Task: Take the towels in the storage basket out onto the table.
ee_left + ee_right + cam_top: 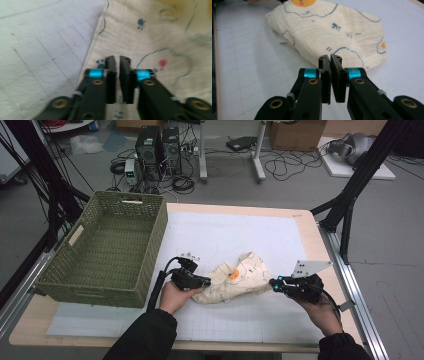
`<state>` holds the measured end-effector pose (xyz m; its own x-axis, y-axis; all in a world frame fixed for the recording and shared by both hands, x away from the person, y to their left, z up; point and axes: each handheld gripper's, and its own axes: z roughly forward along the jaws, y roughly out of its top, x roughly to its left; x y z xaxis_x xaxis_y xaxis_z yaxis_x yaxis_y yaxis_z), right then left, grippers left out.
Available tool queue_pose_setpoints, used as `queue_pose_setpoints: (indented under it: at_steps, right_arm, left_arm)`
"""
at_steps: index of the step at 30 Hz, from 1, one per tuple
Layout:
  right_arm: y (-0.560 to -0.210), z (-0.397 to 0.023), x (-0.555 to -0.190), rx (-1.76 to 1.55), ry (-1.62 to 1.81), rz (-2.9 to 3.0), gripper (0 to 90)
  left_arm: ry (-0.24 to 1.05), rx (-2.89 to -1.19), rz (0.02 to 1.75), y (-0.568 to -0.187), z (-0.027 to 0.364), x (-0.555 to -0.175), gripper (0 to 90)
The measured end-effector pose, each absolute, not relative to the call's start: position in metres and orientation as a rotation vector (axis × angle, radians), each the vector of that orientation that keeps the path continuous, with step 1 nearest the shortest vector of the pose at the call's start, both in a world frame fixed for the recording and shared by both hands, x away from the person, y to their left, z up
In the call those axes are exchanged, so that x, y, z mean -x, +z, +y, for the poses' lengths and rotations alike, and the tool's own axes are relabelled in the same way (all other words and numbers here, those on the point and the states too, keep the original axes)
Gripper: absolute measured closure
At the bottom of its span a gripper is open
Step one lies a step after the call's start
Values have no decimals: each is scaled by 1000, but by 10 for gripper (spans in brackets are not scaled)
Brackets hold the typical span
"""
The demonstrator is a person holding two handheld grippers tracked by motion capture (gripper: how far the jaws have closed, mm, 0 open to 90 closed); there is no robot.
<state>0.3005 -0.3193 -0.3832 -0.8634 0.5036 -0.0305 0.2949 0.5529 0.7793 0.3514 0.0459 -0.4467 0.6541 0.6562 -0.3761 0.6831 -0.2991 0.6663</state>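
Cloth (235,279), a cream muslin one printed with blue lines and an orange spot, lies crumpled on the white gridded mat (240,235) of the bench (310,227), between my two hands. Its long axis runs from my left claw (206,281) toward my right claw (273,282), slightly rising to the far right.

My left claw is at the near-left end of the cloth. In the left gripper view the jaws are clenched, and a little cream fabric shows low in the gap between them, so I judge they are grasping the edge (121,110) there.

My right claw is clenched too, at the other end. In the right gripper view the cloth (329,32) lies just ahead of the tips; I think they pinch its near rim, but the contact is hard to see.

The green woven basket (107,247) stands to the left of the cloth, nearer to my left hand (175,297). If the cloth must go there, both claws should travel leftward together, keeping the long axis stretched between them.
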Motion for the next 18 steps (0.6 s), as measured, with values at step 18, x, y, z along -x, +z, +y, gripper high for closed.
queue_pose_setpoints:
  at_steps: [18]
  right_arm:
    - [-417, -318, -354, -833, 1126, 2558, 831]
  left_arm:
    - [97, -1835, 1084, -434, 49, -362, 855]
